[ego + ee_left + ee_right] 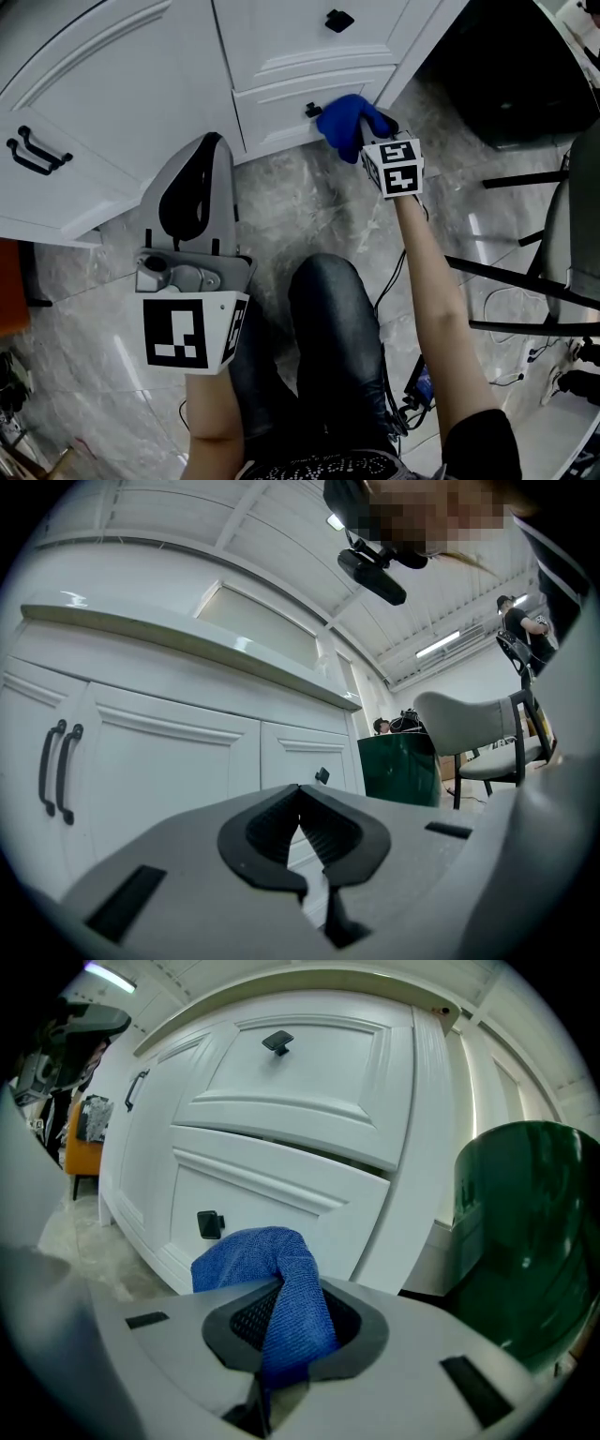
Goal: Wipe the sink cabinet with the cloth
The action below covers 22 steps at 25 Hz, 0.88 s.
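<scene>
Pinching the blue cloth (pixel 253 1255) in the right gripper (pixel 286 1302); jaws clamped on a bunched fold so a fat wad sticks out past the tips; sensible for wiping, soft face forward, hard plastic off the paint; looks like woven microfibre, slightly nubbly, draping limp over the jaws.

Working low on the sink cabinet (pixel 281 56); cloth at the lower drawer front (pixel 272 117), just beside its small square black knob (pixel 312 110); cannot confirm actual contact from either view. Reaching out at arm's length, presumably to get at the bottom panel near the floor (pixel 309 206).

Parking the left gripper (pixel 214 141) well apart to the left, pointed at the cabinet doors; jaws touching at the tips, nothing between them, only a thin slit behind showing white panel; judged idle and clear of the wiping path.

Surfaces: glossy white painted panels with raised moulding and recessed frames; expect grooves to trap dirt and need a cloth edge worked in. Twin black bar handles (pixel 37 155) on the door; second square knob (pixel 338 20) on the upper drawer. Polished grey marble-look tile underfoot, reflective.

Dark green bin (pixel 525 1241) near the cabinet's right corner; likely tight for the cloth on that side.

Judging mid-task, lower drawer in hand; no telling which fronts are done.
</scene>
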Each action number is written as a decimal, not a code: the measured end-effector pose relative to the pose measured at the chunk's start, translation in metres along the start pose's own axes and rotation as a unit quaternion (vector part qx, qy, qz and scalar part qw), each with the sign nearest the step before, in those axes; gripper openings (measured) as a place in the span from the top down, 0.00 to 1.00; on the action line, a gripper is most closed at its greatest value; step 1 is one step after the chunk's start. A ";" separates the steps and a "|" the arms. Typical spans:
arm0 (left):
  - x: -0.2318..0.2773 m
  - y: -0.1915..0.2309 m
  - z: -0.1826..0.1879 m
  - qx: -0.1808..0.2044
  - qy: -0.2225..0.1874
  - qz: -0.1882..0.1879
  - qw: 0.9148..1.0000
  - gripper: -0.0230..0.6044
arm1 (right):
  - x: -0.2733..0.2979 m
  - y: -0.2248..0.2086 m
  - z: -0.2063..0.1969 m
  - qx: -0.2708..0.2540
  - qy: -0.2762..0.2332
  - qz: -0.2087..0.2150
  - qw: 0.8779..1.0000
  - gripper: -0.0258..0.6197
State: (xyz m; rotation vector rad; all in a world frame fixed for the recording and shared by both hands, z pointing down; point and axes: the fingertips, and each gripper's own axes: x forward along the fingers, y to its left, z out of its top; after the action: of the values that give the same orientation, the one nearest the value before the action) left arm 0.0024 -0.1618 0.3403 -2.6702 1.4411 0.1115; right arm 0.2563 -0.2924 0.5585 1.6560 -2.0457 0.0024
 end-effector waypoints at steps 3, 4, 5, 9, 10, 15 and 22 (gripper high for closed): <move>0.002 -0.001 0.000 0.002 0.000 0.000 1.000 0.96 | -0.002 0.001 0.002 0.008 -0.002 -0.003 1.000 0.86; 0.002 -0.001 0.000 0.003 0.000 0.000 1.000 0.96 | -0.003 0.002 0.003 0.012 -0.003 -0.004 1.000 0.86; 0.002 -0.001 0.000 0.003 0.000 0.000 1.000 0.96 | -0.004 0.002 0.005 0.015 -0.005 -0.006 1.000 0.86; 0.002 -0.002 0.001 0.004 0.001 -0.001 1.000 0.96 | -0.003 0.001 0.004 0.023 -0.001 -0.014 1.000 0.86; 0.002 -0.003 0.002 0.004 0.000 -0.001 1.000 0.96 | -0.001 -0.001 0.001 0.025 0.003 -0.015 1.000 0.86; 0.001 -0.003 0.004 0.004 -0.002 -0.001 1.000 0.96 | 0.000 -0.017 -0.009 0.027 0.017 -0.022 0.999 0.86; 0.000 -0.004 0.004 0.002 -0.003 -0.002 1.000 0.96 | 0.000 -0.045 -0.024 0.058 0.039 -0.059 0.996 0.86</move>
State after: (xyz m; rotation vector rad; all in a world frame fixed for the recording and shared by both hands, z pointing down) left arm 0.0058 -0.1591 0.3362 -2.6680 1.4331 0.1158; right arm 0.3059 -0.2971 0.5656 1.8160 -1.9207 0.1454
